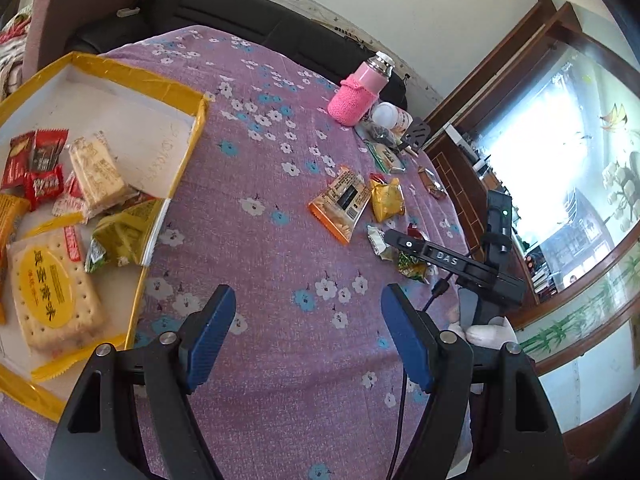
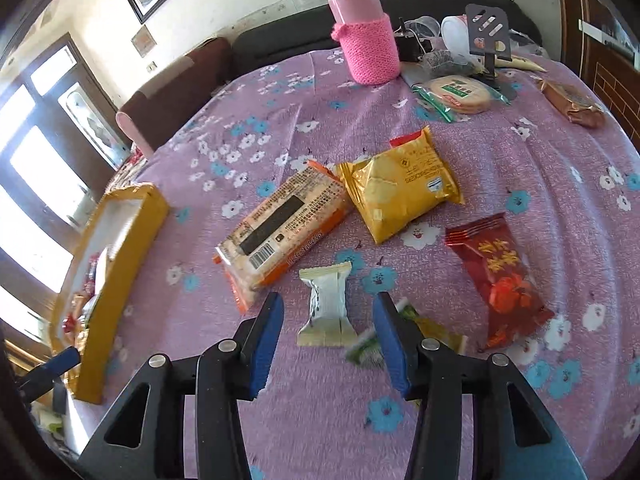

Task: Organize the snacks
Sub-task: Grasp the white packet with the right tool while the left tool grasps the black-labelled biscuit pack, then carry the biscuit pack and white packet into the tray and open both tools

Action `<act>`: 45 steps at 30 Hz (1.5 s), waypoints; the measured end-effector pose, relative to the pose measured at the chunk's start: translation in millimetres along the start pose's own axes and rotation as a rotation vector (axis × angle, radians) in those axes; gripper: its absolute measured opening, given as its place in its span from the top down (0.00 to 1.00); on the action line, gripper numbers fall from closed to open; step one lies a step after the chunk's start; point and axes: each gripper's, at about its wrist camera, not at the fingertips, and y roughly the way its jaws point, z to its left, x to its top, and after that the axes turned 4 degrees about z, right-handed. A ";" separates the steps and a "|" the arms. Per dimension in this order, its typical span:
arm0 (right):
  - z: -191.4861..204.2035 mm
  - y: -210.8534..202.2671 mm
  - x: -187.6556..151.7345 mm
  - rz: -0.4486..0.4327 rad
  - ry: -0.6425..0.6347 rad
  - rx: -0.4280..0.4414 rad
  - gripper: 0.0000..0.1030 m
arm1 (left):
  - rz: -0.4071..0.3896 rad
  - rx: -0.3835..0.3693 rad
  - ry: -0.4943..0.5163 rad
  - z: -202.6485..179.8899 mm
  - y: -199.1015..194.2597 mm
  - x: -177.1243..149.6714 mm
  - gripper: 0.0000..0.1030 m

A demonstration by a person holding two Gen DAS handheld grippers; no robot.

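A yellow-rimmed box (image 1: 188, 148) at the left holds several snack packs, among them a large cracker pack (image 1: 52, 288) and red candies (image 1: 36, 164). My left gripper (image 1: 308, 312) is open and empty over the purple cloth, right of the box. My right gripper (image 2: 328, 320) is open, its fingers either side of a small white snack pack (image 2: 326, 308) lying on the cloth. Beyond it lie an orange biscuit pack (image 2: 280, 232), a yellow pack (image 2: 400, 188), a red pack (image 2: 500, 276) and a green pack (image 2: 368, 348). The right gripper also shows in the left wrist view (image 1: 404, 244).
A pink flask in a knitted sleeve (image 2: 366, 32) stands at the table's far side beside a phone stand (image 2: 488, 40), a round cracker pack (image 2: 456, 94) and a brown pack (image 2: 572, 104). The box also shows in the right wrist view (image 2: 120, 280). A black sofa (image 1: 224, 12) lies beyond.
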 end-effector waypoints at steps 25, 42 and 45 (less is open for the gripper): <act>-46.1 -14.8 2.9 -0.130 0.110 0.142 0.80 | 0.204 0.122 0.404 -95.4 193.8 102.2 0.28; -52.3 -16.4 1.3 -0.144 0.160 0.206 0.80 | 0.181 0.291 0.474 -96.7 196.3 85.8 0.48; -49.5 -18.5 0.8 -0.153 0.153 0.228 0.80 | 0.159 0.260 0.410 -90.5 175.6 86.4 0.48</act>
